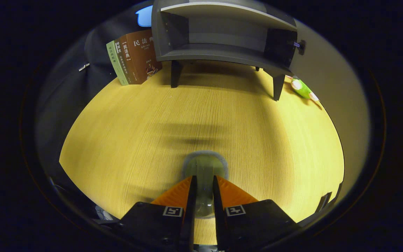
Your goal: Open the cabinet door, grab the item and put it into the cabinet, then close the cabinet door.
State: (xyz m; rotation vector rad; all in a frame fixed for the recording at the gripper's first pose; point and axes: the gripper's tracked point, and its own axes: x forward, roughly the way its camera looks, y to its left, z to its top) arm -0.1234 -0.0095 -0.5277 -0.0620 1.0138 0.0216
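Gripper view | fingers (205,183) pinching a clear glass (205,168) between them | open cabinet (222,35) well beyond

The table (124,140) is a light yellow wood with thin lines running across it. A grey cabinet (222,38) stands on it at the far side, on short dark legs, and its front is open. Left of the cabinet, some books (135,57) stand on the table, leaning together. Right of the cabinet, by one leg, a small green toy (302,88) lies on the wood. Close in, a clear glass thing (205,168) sits between the gripper (205,182) fingers, which hold it from both sides.
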